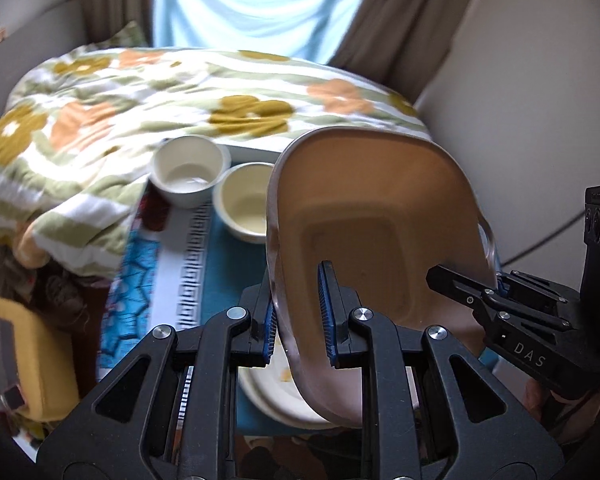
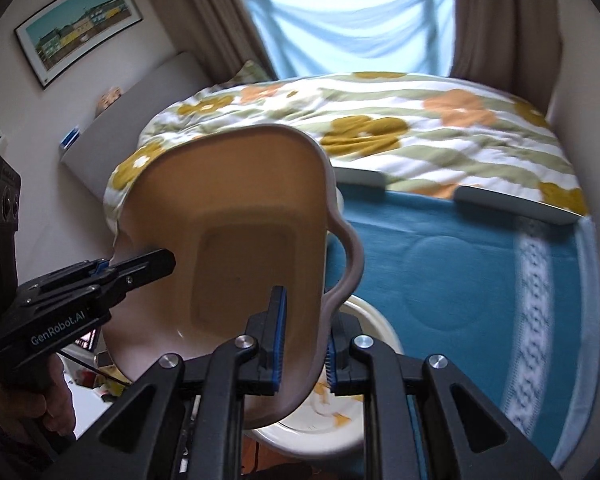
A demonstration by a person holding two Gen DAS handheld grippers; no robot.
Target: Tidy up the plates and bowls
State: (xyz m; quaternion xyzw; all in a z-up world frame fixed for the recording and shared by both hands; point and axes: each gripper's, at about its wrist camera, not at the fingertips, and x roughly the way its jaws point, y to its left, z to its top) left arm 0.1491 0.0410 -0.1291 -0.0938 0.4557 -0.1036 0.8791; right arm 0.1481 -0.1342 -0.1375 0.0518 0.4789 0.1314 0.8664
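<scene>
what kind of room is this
Most likely a bedroom: a bed under a floral duvet, curtains at a window, and a framed picture on the wall. The dishes sit on a teal blanket.

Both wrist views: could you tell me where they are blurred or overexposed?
Left wrist view: floral duvet smeared by motion, window washed out, tan dish fairly sharp. Right wrist view: patterned edge of the blue mat streaked, fisheye bends the bed.

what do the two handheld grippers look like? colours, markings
Both are matte black, with slotted linkage arms and silver pivot screws. The left gripper and right gripper both carry ribbed blue pads on the fingers. White lettering: "GenRobot.AI" on the left body, "DAS" on the right. A thin black cable trails below the left one.
</scene>
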